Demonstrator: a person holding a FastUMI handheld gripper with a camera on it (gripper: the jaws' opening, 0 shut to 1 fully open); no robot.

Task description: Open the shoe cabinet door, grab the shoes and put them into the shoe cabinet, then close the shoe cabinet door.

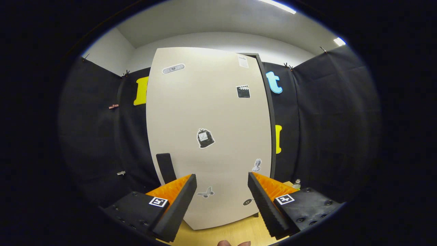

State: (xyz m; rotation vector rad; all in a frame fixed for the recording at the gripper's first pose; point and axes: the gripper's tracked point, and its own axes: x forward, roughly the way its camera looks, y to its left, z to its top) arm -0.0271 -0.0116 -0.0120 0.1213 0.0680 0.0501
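Facing the shoe cabinet door [208, 136], gripper [222, 186] jaws apparently apart, empty.

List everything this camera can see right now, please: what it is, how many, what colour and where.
Shoe cabinet door: one, cream, shut, straight ahead beyond the fingers.
Handle: one, black, low on the door's edge, just beyond one finger.
Stickers: about seven, mostly black, grey and white, scattered over the door.
Cabinet side: one dark edge, behind the door on the side away from the handle.
Table top: one, light wood, below the door, between the fingers.
Small object: one, pale, on the table beside the cabinet; too small to identify.
Gripper: one, fingers open, holding nothing.
Fingertips of a hand: two, below the gripper.
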